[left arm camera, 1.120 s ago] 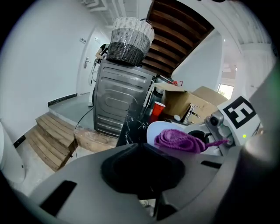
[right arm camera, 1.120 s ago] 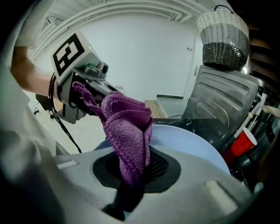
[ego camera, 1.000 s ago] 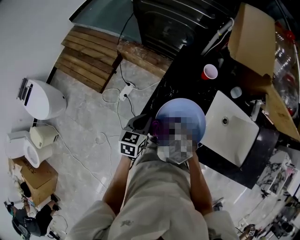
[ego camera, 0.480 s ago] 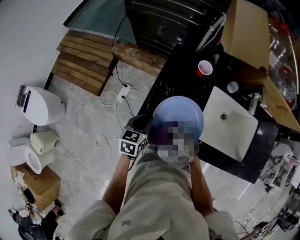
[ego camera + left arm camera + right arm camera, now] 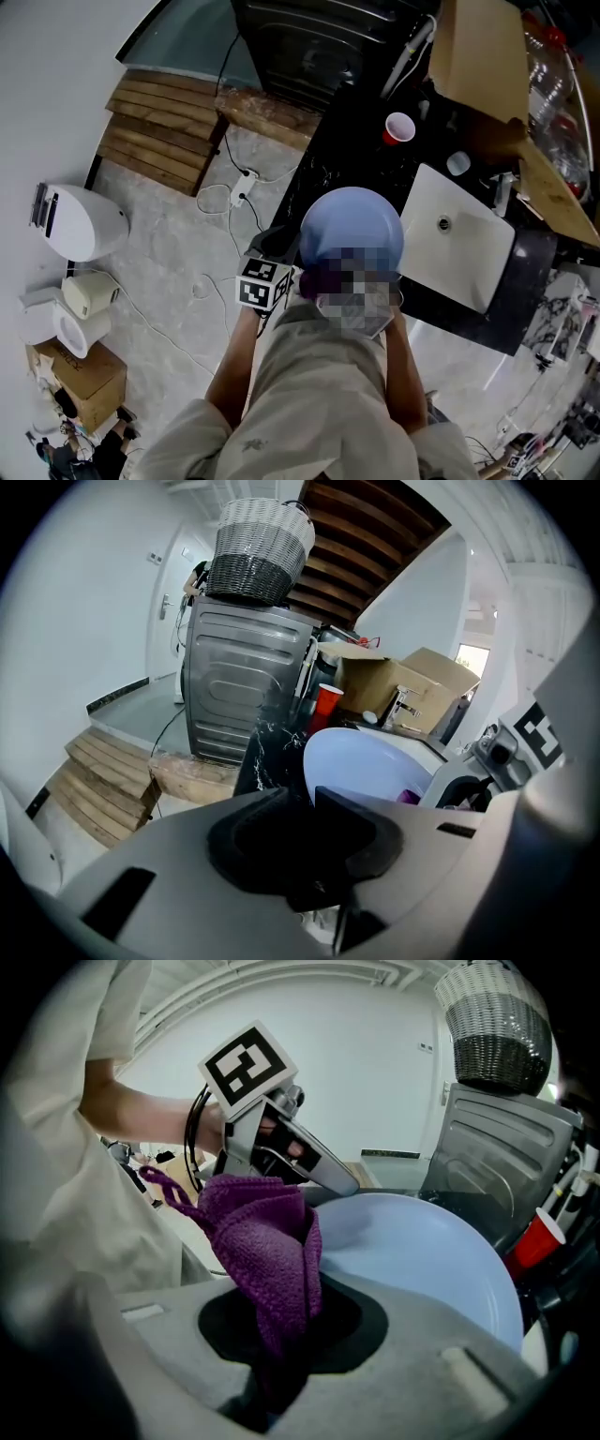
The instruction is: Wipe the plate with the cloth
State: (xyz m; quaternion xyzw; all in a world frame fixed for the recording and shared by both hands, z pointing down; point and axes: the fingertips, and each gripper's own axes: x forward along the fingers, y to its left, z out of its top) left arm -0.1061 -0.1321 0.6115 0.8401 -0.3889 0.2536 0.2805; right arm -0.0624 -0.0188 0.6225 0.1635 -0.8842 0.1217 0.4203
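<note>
A light blue plate [image 5: 352,220] lies at the dark counter's near edge. My left gripper [image 5: 296,251], with its marker cube, reaches the plate's left rim. In the left gripper view the plate [image 5: 366,761] has its rim between the jaws of the left gripper [image 5: 309,803]. Those jaws are closing, and a dark slit still shows beside one pad. My right gripper [image 5: 286,1330] is shut on a bunched purple cloth [image 5: 267,1241], which stands over the plate's [image 5: 422,1251] near left part. In the head view a mosaic patch hides the right gripper, and only a bit of cloth [image 5: 314,278] shows.
Past the plate on the counter stand a red cup [image 5: 399,127], a white sink [image 5: 459,248] with a tap [image 5: 502,192], and a cardboard box [image 5: 478,56]. A metal appliance [image 5: 244,686] carries a wicker basket [image 5: 258,546]. Wooden steps [image 5: 159,131] and cables [image 5: 242,192] lie on the floor at left.
The head view has drifted a little. The plate stays at the counter's edge with the left gripper at its rim and the cloth at its near side.
</note>
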